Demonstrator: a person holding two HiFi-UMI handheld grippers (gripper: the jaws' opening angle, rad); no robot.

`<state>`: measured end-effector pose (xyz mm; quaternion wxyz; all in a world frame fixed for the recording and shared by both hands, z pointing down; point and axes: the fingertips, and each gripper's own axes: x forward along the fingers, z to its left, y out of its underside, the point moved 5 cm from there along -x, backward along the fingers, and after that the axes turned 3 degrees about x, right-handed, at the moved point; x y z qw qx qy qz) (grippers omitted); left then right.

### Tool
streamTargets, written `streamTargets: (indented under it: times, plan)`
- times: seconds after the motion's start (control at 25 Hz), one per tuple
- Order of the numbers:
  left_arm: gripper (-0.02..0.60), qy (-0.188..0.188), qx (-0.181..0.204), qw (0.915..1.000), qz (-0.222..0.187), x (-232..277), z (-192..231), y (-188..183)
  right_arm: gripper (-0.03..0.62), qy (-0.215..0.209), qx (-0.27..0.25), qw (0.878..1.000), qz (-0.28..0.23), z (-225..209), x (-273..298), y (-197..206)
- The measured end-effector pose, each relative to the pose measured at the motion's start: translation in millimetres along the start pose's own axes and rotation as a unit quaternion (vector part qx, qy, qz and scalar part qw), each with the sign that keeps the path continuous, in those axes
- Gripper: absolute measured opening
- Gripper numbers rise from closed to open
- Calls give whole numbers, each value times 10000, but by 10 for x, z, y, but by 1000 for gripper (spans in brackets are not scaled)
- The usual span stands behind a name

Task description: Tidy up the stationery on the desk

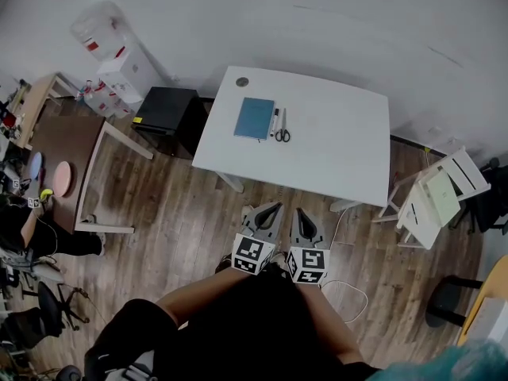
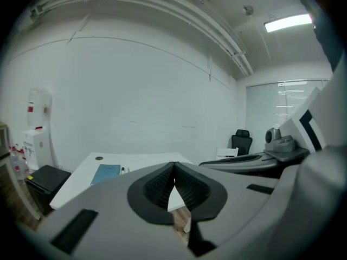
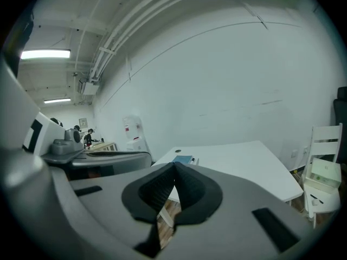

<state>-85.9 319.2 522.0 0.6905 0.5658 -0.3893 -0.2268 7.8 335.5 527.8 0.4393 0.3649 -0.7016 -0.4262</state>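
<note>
While I held both grippers over the wood floor (image 1: 190, 213), short of the desk (image 1: 341, 145), neither had anything in it. The left gripper (image 1: 272, 208) had its jaws pressed together on nothing, and the right gripper (image 1: 300, 213) was the same.

Writing: nothing legible. The marker cubes (image 1: 252, 254) carried only black-and-white square codes. The red labels on the water dispenser (image 1: 117, 68) were too small to read.

Stationery: the blue notebook (image 1: 254, 118), pen (image 1: 274, 122) and scissors (image 1: 282, 127) lay side by side on the desk's far left part, well apart from both grippers.

View differences:
- Only the head view resolved the pen and scissors. It also showed the black cabinet (image 1: 163, 109) against the desk's left end.
- The left gripper view picked up the notebook and a black office chair (image 2: 242, 141) by the window.
- The right gripper view caught the white chair (image 3: 322, 172) off the desk's right end, and a person (image 3: 88, 137) far back in the room.

Pose: my forearms (image 1: 206, 288) converged in front of my body. The grippers sat side by side, nearly touching, and both pointed at the desk, a little below level.
</note>
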Motion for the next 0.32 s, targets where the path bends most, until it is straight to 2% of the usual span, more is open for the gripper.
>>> streamTargets:
  times: [0.32]
  plan:
    - [14,-24,72,10000,13,-20,-100,-47,32,-133,13,9998,-157,12,-55,-92]
